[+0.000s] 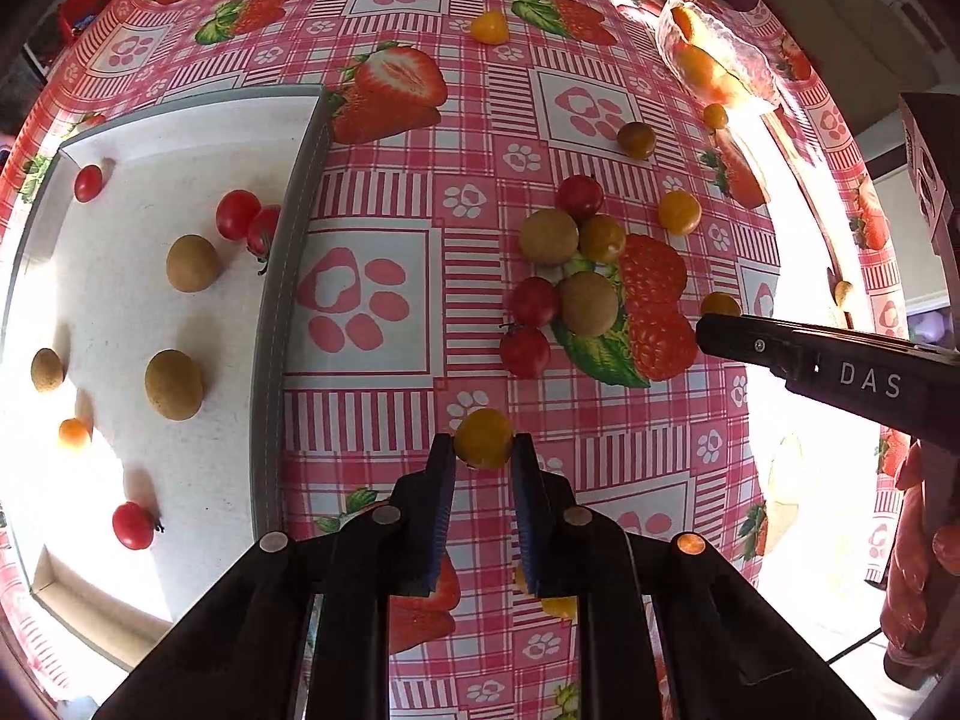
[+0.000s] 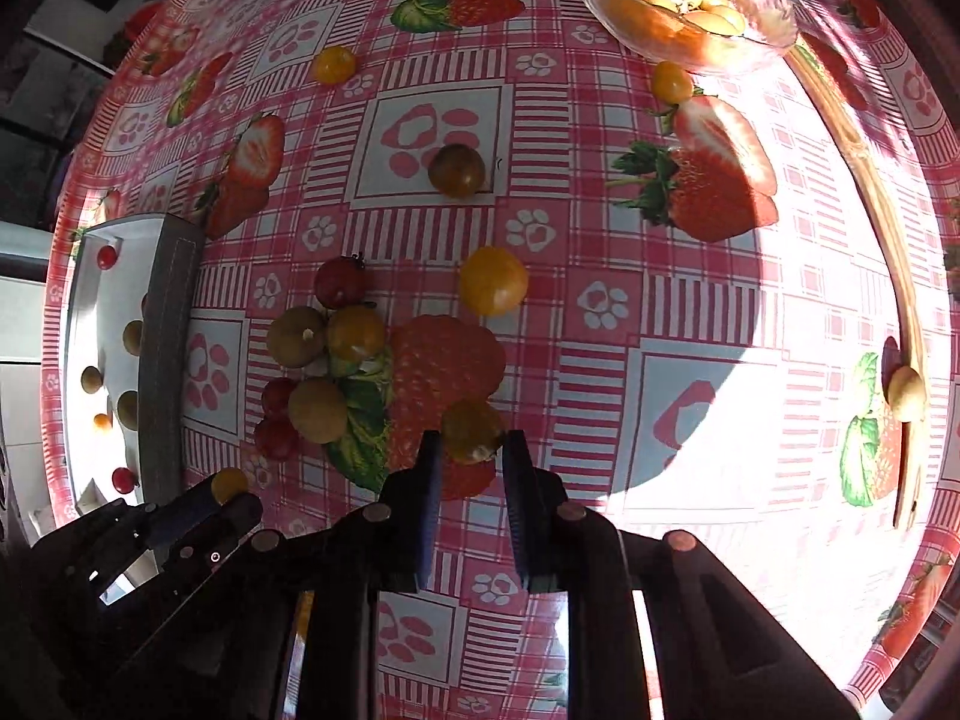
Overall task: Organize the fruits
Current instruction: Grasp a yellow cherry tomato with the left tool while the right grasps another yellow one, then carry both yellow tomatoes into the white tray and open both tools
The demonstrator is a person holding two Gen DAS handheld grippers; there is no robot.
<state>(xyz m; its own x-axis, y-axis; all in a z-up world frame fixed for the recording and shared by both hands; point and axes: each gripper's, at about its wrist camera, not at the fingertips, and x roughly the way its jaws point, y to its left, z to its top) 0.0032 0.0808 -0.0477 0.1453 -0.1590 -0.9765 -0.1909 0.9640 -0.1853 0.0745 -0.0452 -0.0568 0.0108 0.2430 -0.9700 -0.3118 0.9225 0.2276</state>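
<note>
My left gripper [image 1: 483, 450] is shut on a yellow cherry tomato [image 1: 483, 438] just above the tablecloth, right of the white tray [image 1: 288, 228]. The tray holds red tomatoes [image 1: 237, 213], brown longans [image 1: 192, 263] and a small orange fruit [image 1: 74, 432]. My right gripper [image 2: 471, 450] is shut on another yellow tomato [image 2: 471, 429]. It also shows in the left wrist view [image 1: 720, 330] at the right. A cluster of red, yellow and brown fruits [image 1: 567, 264] lies between the grippers; it shows in the right wrist view too [image 2: 318, 354].
A glass bowl [image 2: 774, 18] of orange fruits stands at the far right. Loose yellow tomatoes [image 2: 493, 281] and a dark one [image 2: 457, 169] lie on the pink strawberry tablecloth [image 2: 690, 312]. A longan [image 2: 906, 393] rests by the table's right edge.
</note>
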